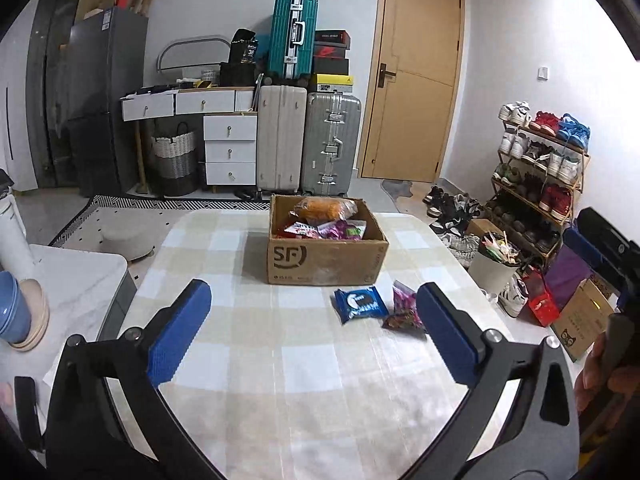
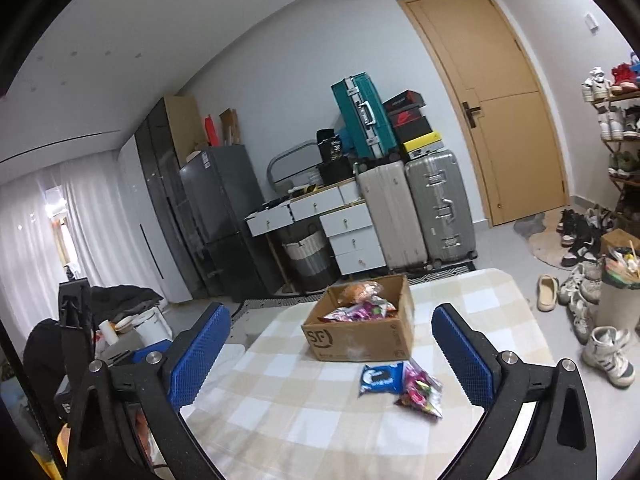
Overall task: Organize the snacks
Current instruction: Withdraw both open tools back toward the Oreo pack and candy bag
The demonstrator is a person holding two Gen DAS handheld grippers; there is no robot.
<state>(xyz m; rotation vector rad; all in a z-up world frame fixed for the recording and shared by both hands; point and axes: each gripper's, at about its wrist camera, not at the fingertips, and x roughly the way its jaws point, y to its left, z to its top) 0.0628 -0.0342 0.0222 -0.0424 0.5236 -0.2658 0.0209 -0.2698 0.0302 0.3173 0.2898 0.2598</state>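
- Right now the cardboard SF box [image 1: 326, 258] is sitting on the checked tablecloth [image 1: 280, 360], holding an orange packet [image 1: 324, 206] and pink snack packets [image 1: 340, 230].
- A blue cookie packet [image 1: 360, 304] and a pink candy bag [image 1: 404, 308] are lying side by side, just in front of the box.
- The left gripper [image 1: 314, 332] is hovering spread wide, gripping nothing.
- The right gripper [image 2: 332, 354] is gaping likewise, empty.

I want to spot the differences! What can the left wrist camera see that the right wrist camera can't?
Only the left wrist view shows the stacked bowls and a hand holding the other gripper. Only the right wrist view shows the curtains and ceiling. Both show the box, the blue packet and pink bag on the table, the suitcases and the door.
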